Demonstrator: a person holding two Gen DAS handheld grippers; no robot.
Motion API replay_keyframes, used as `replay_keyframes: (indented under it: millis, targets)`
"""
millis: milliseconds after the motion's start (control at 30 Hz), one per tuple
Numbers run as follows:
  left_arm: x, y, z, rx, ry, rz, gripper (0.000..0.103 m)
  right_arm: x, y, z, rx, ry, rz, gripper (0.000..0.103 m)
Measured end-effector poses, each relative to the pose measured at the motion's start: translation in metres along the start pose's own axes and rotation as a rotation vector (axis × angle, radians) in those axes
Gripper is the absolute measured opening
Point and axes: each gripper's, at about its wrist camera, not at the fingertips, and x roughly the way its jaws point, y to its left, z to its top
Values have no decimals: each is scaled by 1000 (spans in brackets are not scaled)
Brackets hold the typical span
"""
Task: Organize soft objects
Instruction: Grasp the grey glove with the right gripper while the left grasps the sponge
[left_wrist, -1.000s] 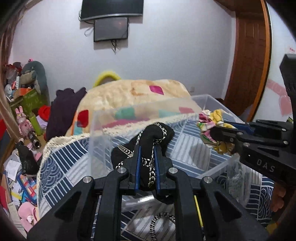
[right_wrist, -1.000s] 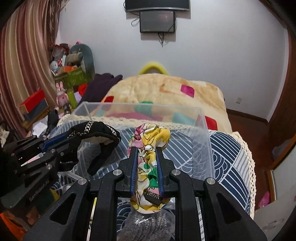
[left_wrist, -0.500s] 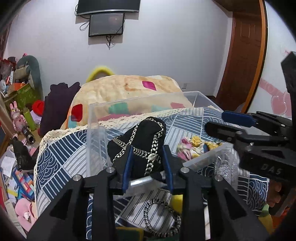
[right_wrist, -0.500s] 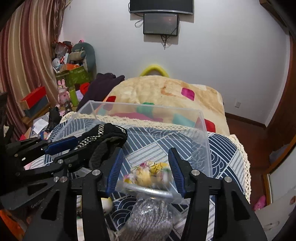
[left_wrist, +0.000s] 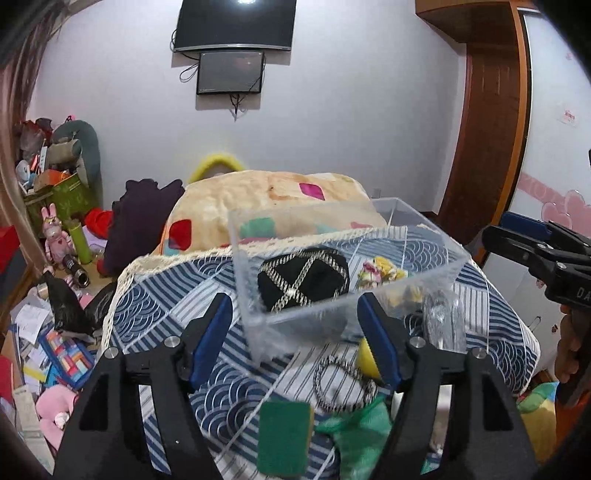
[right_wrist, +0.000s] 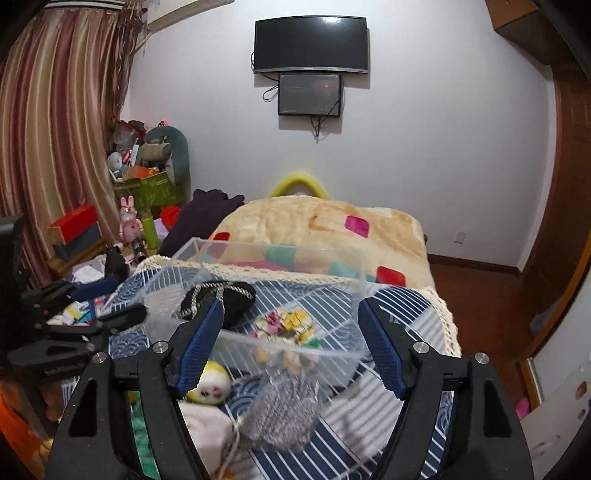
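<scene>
A clear plastic box (left_wrist: 255, 295) (right_wrist: 354, 280) stands on the blue patterned cloth. Inside it lie a black pouch with silver chain (left_wrist: 303, 282) (right_wrist: 221, 299) and a floral scrunchie (left_wrist: 380, 273) (right_wrist: 288, 325). My left gripper (left_wrist: 295, 332) is open and empty, just in front of the box. My right gripper (right_wrist: 291, 343) is open and empty, also at the box's near side. The right gripper also shows at the right edge of the left wrist view (left_wrist: 535, 254). The left gripper also shows at the left of the right wrist view (right_wrist: 74, 321).
In front of the box lie a grey knit pouch (right_wrist: 280, 410), a yellow plush (right_wrist: 210, 384), a chain ring (left_wrist: 343, 384), a green sponge (left_wrist: 284, 435) and green cloth (left_wrist: 362, 432). A beige blanket (right_wrist: 321, 225) lies behind. Clutter fills the floor at left (left_wrist: 55, 332).
Both grippers opened and let go of the black pouch and the scrunchie, which dropped into the box. Both grippers then drew back toward the near side.
</scene>
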Motion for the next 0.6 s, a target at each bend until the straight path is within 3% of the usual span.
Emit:
replay_keyframes:
  millis: [333,600]
  targets:
    - [-7,10,-46,-10,74,22,71,10,-8,-40,48,80,-4,73]
    - [4,18,-74,-24,133,48,71,43,-18,-71,156,221,82,73]
